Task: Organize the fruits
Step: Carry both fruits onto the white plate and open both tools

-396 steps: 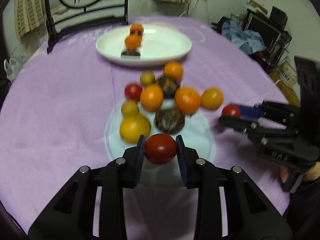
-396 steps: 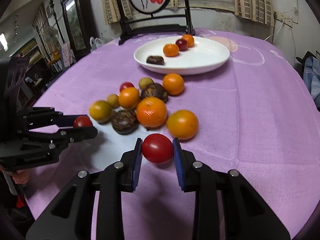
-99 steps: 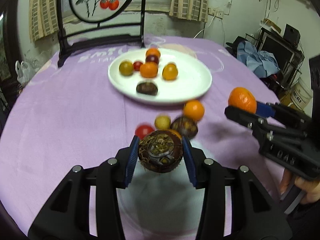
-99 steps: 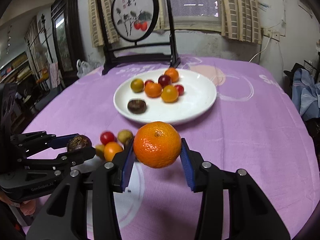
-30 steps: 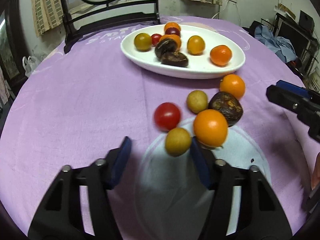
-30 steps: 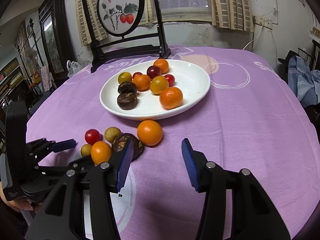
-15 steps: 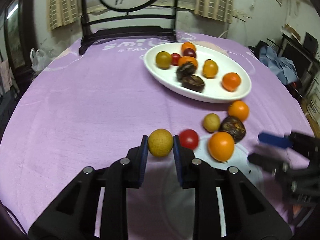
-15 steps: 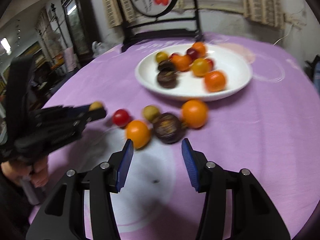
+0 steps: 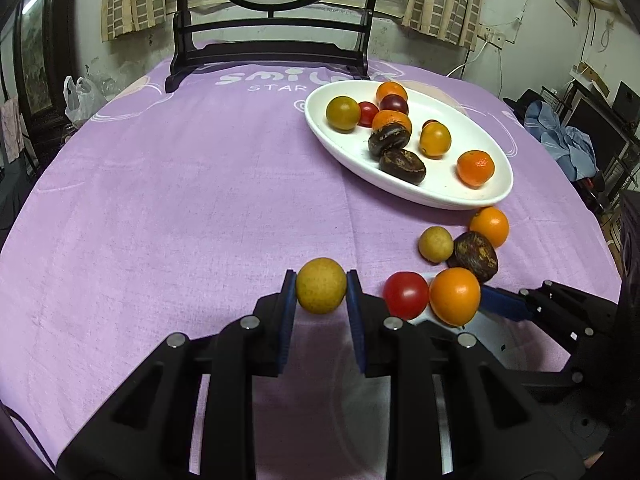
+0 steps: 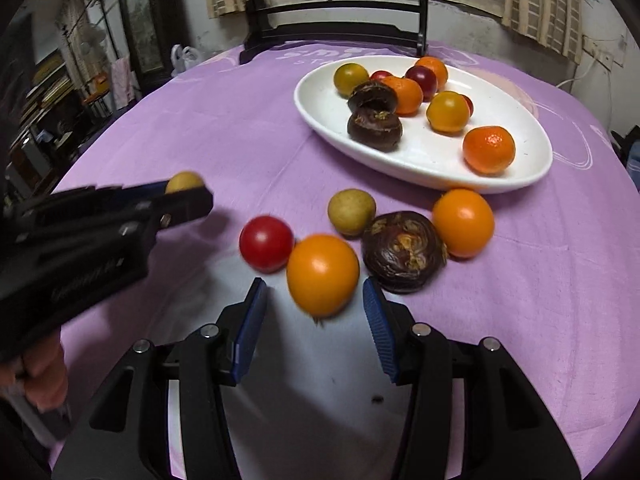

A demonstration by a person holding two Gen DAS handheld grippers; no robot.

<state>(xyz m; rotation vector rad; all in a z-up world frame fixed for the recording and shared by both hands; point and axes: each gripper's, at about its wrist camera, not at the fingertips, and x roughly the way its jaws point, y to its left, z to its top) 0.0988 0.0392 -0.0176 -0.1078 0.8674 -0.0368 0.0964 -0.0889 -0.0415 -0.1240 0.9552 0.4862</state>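
Nearest, the right gripper (image 10: 314, 316) stands released, its jaws either side of the orange fruit (image 10: 322, 274) on the counter (image 10: 240, 136), not yet pressing; being round, the fruit has no long axis. The left gripper (image 9: 321, 294) is clenched on a small yellow fruit (image 9: 321, 286). The white plate (image 10: 420, 164) lies towards the counter's far edge.

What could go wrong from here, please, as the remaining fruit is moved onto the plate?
1. The right gripper stands open around the near orange, which touches the tomato; closing may nudge the tomato into rolling.
2. The left gripper pinches the yellow fruit only at its fingertips; it might slip out on the way.
3. The plate already holds a crowded cluster; a dropped fruit could knock others about.
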